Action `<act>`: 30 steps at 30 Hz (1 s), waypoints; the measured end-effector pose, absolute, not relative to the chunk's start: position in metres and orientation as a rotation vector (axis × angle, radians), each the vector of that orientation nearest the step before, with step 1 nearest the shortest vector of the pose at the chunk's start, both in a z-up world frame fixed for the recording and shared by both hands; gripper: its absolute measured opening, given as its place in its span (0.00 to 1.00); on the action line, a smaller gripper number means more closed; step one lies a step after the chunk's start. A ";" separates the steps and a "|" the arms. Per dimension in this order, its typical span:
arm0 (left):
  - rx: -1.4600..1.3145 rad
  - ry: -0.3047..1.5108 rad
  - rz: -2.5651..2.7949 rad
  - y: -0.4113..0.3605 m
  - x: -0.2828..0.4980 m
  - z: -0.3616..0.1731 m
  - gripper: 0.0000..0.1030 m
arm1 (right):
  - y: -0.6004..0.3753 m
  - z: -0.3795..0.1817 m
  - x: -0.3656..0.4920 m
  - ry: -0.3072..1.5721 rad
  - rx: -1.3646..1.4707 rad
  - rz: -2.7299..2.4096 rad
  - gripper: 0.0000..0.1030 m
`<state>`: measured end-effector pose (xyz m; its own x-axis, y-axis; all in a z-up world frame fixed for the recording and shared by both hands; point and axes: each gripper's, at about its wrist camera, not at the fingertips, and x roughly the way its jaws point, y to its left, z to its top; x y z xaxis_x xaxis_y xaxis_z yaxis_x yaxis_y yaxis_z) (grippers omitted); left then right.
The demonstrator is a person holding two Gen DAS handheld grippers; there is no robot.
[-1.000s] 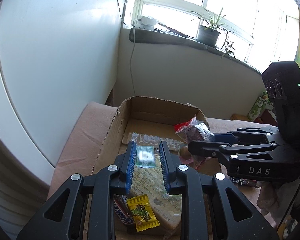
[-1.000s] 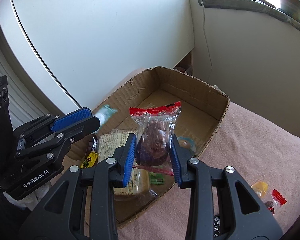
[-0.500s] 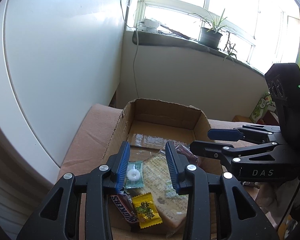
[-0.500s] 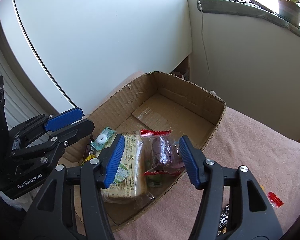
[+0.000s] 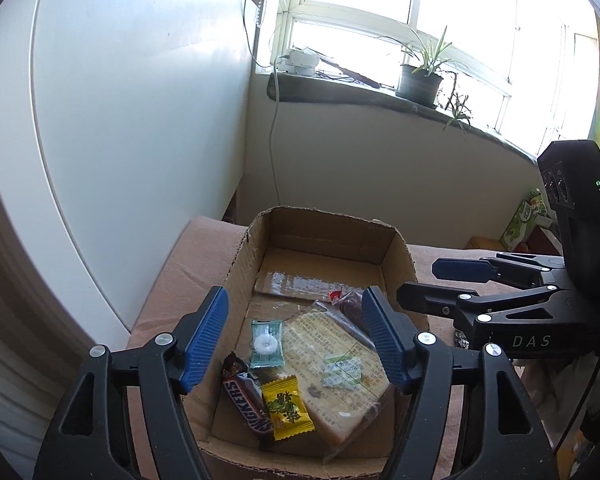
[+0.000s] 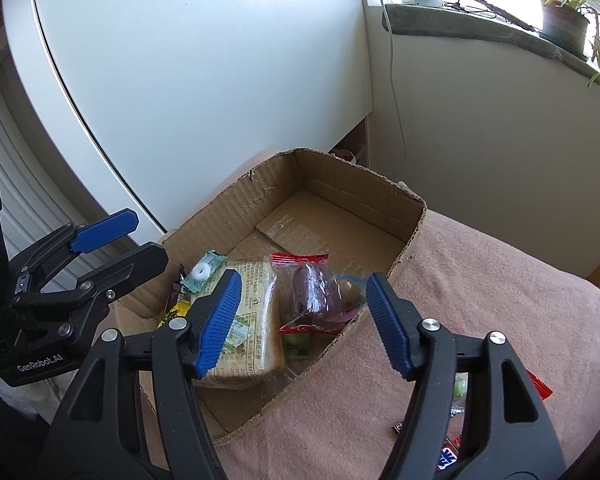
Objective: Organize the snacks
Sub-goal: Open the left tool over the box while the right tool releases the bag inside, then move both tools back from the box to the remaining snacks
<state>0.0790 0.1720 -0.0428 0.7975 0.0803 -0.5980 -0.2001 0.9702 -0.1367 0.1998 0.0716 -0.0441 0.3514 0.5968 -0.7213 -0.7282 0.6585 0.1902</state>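
Both snacks have dropped since a second ago: the mint [image 5: 265, 345] that the left hand-held gripper [image 5: 296, 334] pinched now lies in the box [image 5: 324, 236], and the red-sealed pastry bag [image 6: 314, 294] has left the right hand-held gripper [image 6: 300, 320] and rests against the bread [image 6: 252, 312]. Each gripper's jaws stand wide apart and are opening further, with nothing pressed between the pads; both hover over the near end of the box.

By my reading the task is well under way but not finished. The box, on a pink-covered surface [image 6: 480, 288], holds its snacks bunched at the near end, and its far half is bare cardboard.

Counted inside the box:
- one bread pack
- one pastry bag
- one mint
- one Snickers bar [image 5: 246, 402]
- one yellow candy [image 5: 286, 408]
- one small green packet [image 6: 296, 338] under the pastry bag, partly hidden
- one small pale packet [image 5: 342, 370] on the bread

Left outside, near right on the cover, are a few more wrappers: a red one [image 6: 540, 386], a Snickers-style one [image 6: 446, 458] at the frame edge, and others half hidden by the right gripper, so an exact count is not possible.
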 end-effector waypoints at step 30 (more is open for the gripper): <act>-0.179 0.621 0.082 0.095 0.056 -0.033 0.79 | -0.072 -0.032 0.190 0.775 -0.109 0.674 0.84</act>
<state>0.0560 0.0949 -0.0325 0.8104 0.0221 -0.5854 -0.1297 0.9813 -0.1426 0.1897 -0.0719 -0.0325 0.5181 0.5213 -0.6781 -0.5989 0.7871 0.1476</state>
